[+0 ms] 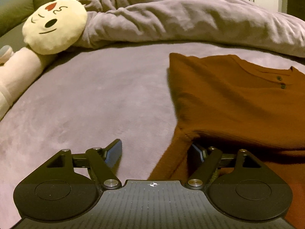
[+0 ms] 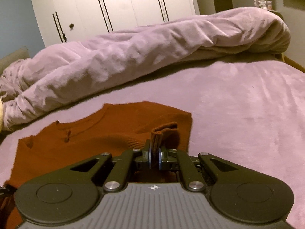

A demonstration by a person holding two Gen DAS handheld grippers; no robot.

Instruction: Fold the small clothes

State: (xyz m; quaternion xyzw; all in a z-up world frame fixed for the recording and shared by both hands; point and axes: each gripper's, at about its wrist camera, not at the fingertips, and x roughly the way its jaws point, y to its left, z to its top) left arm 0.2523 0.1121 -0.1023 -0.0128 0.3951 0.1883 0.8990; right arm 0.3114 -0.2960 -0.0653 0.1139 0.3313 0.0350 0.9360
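Right gripper (image 2: 154, 157) pinches a ribbed fold, perhaps a cuff, of the rust-brown buttoned sweater (image 2: 80, 143) at lower centre; left gripper (image 1: 156, 152) gapes empty astride its edge. Beyond, bedspread (image 2: 238, 105), bunched duvet (image 2: 133, 57). Thick knit could slip free mid-fold

one rust sweater (image 1: 228, 99), one plush toy (image 1: 55, 24), one rolled duvet (image 2: 144, 51), two grippers.

Both wrist views skim low and close over the bed (image 1: 95, 99). They share the rust shirt (image 1: 228, 99) and the rolled duvet (image 2: 133, 57) behind it.
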